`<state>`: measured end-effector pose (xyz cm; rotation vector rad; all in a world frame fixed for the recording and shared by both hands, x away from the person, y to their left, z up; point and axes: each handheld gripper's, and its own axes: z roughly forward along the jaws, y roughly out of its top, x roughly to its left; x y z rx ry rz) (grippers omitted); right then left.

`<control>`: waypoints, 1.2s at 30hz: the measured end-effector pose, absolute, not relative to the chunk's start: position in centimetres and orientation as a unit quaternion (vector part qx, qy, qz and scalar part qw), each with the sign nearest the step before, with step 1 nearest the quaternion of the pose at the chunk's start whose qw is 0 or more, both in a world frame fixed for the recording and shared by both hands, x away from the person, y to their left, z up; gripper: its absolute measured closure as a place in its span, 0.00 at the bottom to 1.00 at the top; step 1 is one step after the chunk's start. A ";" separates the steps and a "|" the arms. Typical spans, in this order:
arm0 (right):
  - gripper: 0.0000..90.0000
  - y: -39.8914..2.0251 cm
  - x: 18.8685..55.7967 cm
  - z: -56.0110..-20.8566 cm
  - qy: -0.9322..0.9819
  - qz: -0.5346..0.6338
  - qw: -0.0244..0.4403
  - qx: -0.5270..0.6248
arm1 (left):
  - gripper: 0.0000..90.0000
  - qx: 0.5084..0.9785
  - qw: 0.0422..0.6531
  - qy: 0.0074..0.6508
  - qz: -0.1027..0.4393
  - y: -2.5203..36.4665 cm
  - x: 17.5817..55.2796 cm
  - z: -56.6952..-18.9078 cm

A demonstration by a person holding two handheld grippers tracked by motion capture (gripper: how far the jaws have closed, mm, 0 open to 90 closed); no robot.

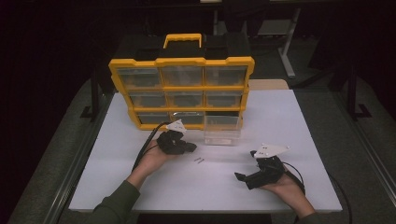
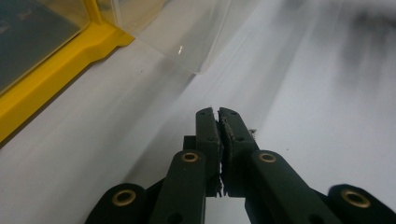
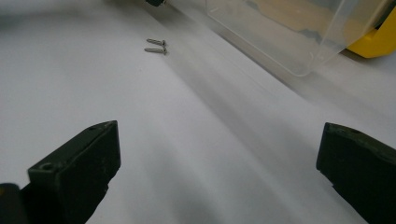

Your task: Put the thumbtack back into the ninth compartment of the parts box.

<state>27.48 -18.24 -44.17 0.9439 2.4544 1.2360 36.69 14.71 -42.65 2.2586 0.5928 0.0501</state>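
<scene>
1. Left of centre in the high view: my left gripper [image 1: 189, 148], jaws pressed together, nothing visible between them.
2. Centre: two screws [image 1: 199, 160] lie on the white bench [image 1: 289, 121], below the pulled-out clear drawer [image 1: 222, 135] of the yellow organizer [image 1: 181, 88].
3. Lower right: my right gripper [image 1: 239, 177], jaws wide apart, empty.

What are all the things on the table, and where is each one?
Organizer: one, yellow and black with clear drawers, standing at the table's far side.
Drawer: one, clear, pulled out onto the table below the organizer's bottom right slot.
Screws: two, silver, lying side by side mid-table, between the grippers.
Table: one, white.
Left gripper: one, black, jaws shut, near the screws.
Right gripper: one, black, jaws wide open, resting low at the near right.
</scene>
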 end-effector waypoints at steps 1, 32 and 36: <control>0.00 -18.2 27.5 -44.2 0.839 0.423 0.118 0.323 | 0.97 0.889 0.393 0.233 0.020 14.8 36.7 -42.5; 0.00 -17.9 27.7 -44.0 0.835 0.433 0.114 0.320 | 0.97 0.897 0.395 0.200 0.017 14.3 37.1 -36.7; 0.00 -17.9 27.8 -44.0 0.836 0.432 0.113 0.319 | 0.97 0.896 0.399 0.196 0.012 14.2 37.6 -35.9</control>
